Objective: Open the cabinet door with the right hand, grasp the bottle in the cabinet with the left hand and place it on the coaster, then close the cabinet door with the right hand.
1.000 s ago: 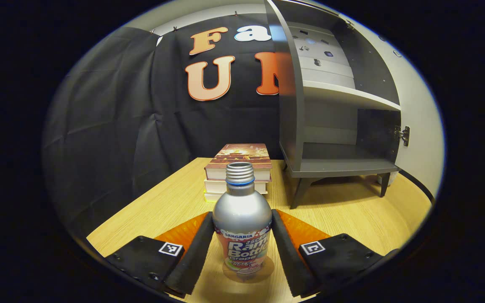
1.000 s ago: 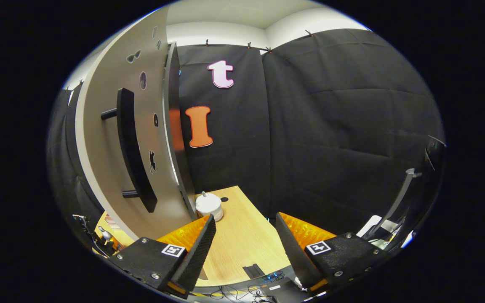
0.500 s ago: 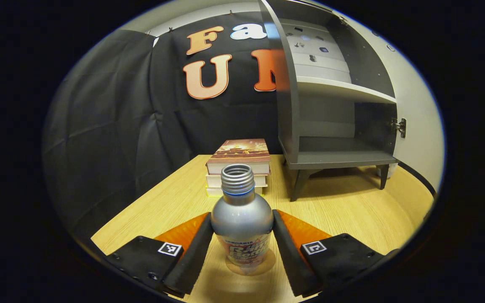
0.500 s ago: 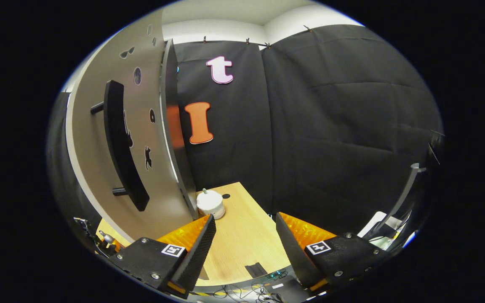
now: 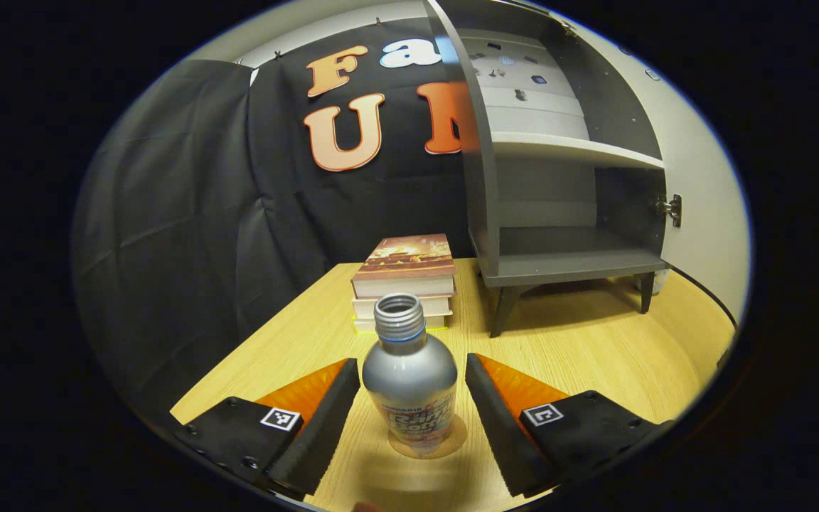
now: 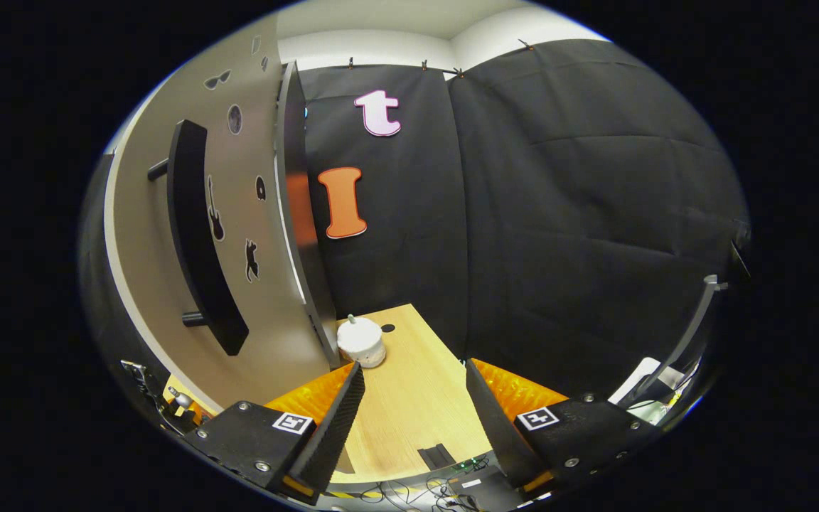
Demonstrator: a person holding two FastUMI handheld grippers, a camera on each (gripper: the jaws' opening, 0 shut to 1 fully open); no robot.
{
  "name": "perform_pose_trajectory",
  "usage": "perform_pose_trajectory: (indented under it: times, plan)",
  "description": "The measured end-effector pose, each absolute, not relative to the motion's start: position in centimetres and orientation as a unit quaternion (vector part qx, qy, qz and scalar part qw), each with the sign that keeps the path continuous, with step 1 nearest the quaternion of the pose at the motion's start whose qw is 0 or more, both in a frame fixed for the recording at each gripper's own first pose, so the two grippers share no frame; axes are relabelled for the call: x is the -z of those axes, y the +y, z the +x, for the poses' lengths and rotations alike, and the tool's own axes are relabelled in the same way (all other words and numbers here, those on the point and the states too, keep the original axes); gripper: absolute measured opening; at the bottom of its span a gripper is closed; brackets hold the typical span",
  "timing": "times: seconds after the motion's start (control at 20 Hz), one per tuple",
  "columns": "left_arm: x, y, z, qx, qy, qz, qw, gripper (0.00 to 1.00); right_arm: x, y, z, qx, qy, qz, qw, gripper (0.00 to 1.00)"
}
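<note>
Silver bottle (image 5: 409, 384) upright on the coaster (image 5: 452, 444), mouth up.
One bottle, three stacked books (image 5: 404, 281), one open cabinet (image 5: 559, 206); left gripper (image 5: 409, 419) released around it, right gripper (image 6: 409, 412) spread near the door (image 6: 239, 235).

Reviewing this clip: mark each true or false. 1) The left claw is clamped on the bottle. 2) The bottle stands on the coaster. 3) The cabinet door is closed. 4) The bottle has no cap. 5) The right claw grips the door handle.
1) False: the left claw is open, with gaps on both sides of the bottle.
2) True: it stands upright on the coaster.
3) False: the cabinet door is swung open, leaving the cabinet shelves exposed.
4) True: its threaded neck is open.
5) False: the right claw is open, away from the handle.
</note>
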State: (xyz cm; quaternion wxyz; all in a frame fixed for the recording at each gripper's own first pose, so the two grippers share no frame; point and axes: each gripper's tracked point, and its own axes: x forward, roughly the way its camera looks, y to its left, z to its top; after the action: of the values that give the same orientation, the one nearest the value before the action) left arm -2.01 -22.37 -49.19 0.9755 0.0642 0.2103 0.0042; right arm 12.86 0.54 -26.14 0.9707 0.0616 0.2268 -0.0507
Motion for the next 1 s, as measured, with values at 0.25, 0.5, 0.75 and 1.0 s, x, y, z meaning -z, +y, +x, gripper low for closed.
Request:
perform_pose_trajectory:
  times: [0.25, 0.5, 0.75, 1.0]
  plan:
    - [45.5, -22.2, -2.1, -0.010, 0.196, 0.050, 0.979, 0.98, 26.8, 0.2, 13.1, 0.049, 0.228, 0.067, 0.970, 0.89]
    - [39.2, -23.3, -2.0, 0.006, 0.173, 0.050, 0.984, 0.98, 27.7, 0.0, 13.2, 0.043, 0.232, 0.070, 0.969, 0.90]
    - [31.0, -23.7, -1.1, 0.010, 0.151, 0.071, 0.986, 1.00, 27.9, 0.6, 13.4, 0.021, 0.231, 0.064, 0.971, 0.90]
    - [23.4, -24.0, -0.6, 0.019, 0.144, 0.053, 0.988, 0.98, 27.5, 2.9, 14.0, -0.023, 0.224, 0.043, 0.973, 0.96]
